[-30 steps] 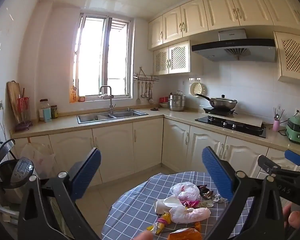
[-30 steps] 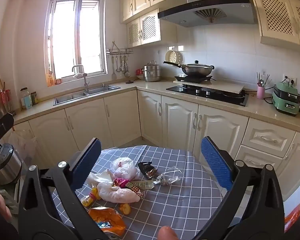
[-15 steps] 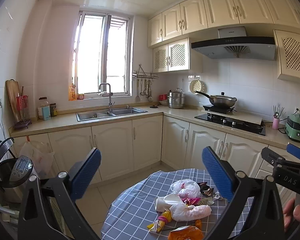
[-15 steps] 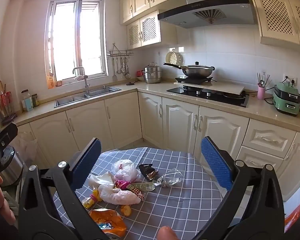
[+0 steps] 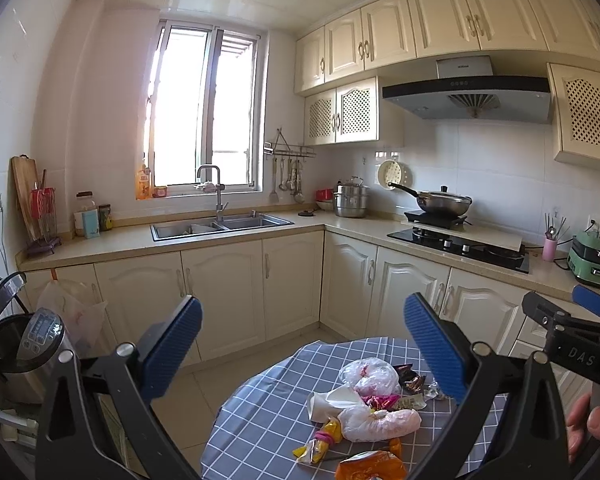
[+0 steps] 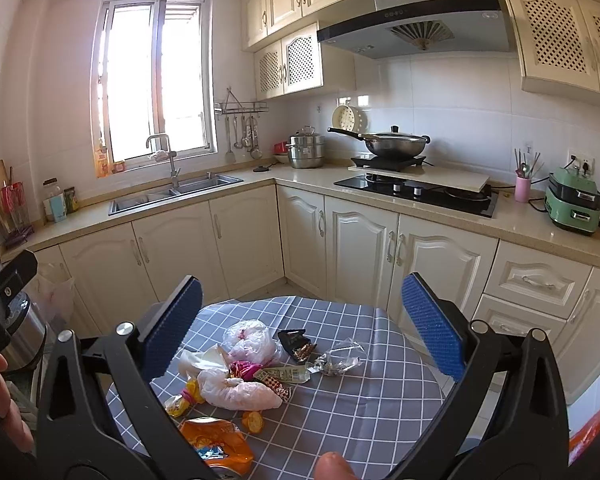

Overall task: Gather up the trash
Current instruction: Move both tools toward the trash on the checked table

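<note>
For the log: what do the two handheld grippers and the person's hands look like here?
Both the left gripper and the right gripper have matte black angular frames with slotted cut-outs and silver pivot bolts. Their fingers are flat paddles faced with ribbed blue pads. Seen from the left camera, the right gripper's black body carries white lettering "DAS". Bare fingertips show at the frame edges; no sleeves or cables are visible.
</note>
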`<state>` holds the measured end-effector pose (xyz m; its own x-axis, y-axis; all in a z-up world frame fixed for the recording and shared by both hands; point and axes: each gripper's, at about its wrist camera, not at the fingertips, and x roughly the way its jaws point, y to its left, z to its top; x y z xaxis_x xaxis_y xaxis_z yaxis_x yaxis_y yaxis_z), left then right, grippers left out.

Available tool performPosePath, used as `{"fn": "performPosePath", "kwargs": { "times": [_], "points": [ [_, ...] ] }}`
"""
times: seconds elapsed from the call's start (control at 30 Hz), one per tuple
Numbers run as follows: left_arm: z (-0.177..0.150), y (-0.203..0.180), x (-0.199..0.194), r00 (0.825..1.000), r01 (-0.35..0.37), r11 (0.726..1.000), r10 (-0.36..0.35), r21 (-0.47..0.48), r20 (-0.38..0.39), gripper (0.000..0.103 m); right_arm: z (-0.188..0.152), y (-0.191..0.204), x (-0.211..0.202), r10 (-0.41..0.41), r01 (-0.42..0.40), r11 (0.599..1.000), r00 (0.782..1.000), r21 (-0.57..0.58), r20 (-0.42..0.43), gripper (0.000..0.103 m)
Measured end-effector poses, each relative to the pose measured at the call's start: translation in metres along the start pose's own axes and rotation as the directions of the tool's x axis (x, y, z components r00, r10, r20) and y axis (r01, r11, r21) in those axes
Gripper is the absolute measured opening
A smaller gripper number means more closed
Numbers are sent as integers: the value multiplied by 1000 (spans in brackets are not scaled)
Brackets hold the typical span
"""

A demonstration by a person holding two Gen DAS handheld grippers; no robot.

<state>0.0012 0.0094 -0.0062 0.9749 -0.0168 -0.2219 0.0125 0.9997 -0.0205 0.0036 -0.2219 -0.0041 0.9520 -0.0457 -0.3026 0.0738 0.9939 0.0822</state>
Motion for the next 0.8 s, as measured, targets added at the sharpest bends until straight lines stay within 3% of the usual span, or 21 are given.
{"fn": "performPosePath", "kwargs": {
  "times": [0.57,0.8],
  "points": [
    [-16,14,8,999,-7,1000,7,-4,-44,99,-6,13,8,-3,2,1000,999,-20,-32,98],
    [-33,22,20,995,-15,1000,14,-1,-99,99,-15,19,19,5,-8,999,997,-38,-82,98]
  ]
}}
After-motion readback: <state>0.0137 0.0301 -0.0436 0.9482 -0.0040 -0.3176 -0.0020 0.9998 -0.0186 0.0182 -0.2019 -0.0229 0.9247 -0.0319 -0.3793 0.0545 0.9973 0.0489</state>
